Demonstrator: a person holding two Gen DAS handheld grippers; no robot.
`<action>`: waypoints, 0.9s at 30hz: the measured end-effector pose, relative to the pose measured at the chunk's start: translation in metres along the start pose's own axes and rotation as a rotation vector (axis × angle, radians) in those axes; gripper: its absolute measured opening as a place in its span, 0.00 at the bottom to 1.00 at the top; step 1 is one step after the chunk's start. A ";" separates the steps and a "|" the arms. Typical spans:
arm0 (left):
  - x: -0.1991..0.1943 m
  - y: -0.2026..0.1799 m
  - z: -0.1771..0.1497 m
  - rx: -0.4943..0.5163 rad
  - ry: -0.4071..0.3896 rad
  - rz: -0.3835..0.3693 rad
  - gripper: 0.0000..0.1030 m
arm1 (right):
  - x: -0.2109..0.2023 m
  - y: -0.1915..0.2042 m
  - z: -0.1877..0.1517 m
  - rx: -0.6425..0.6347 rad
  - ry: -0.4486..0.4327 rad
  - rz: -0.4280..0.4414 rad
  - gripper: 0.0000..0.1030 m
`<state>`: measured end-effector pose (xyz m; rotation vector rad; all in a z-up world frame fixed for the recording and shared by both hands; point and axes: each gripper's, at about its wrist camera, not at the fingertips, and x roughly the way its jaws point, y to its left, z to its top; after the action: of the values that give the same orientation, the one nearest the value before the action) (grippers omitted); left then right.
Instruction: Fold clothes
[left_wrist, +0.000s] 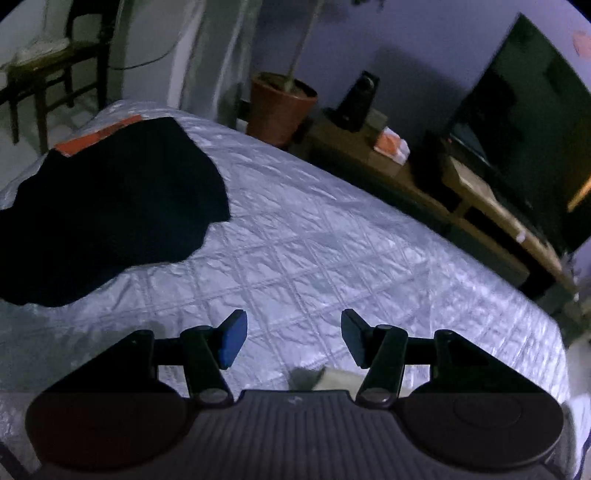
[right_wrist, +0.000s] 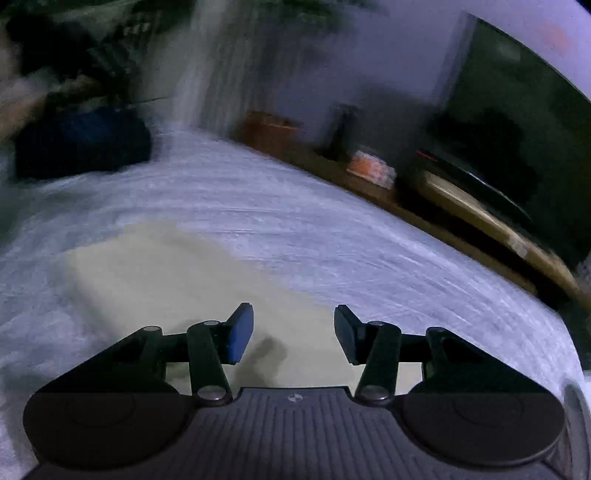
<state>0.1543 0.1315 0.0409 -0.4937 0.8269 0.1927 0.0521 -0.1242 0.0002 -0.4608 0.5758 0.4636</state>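
The left claw (left_wrist: 293, 339) stands partly open with nothing between its pads, above the quilted bed cover (left_wrist: 332, 251). A dark garment (left_wrist: 110, 206) lies crumpled at the left of the frame, an orange piece (left_wrist: 96, 136) at its far edge. The right claw (right_wrist: 293, 334), also partly open and holding nothing, hangs over a folded cream cloth (right_wrist: 155, 273) at the lower centre of its blurred view.
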 end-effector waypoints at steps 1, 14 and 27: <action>-0.001 0.003 0.001 -0.008 0.003 -0.005 0.51 | -0.002 0.023 0.003 -0.073 -0.009 0.037 0.54; -0.011 0.048 0.014 -0.142 0.001 -0.053 0.54 | 0.039 0.116 0.014 -0.391 -0.013 0.108 0.37; -0.014 0.043 0.014 -0.122 0.005 -0.068 0.54 | 0.054 0.128 0.034 -0.431 0.015 0.143 0.52</action>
<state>0.1389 0.1767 0.0446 -0.6364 0.8050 0.1797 0.0383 0.0113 -0.0431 -0.8379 0.5250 0.7270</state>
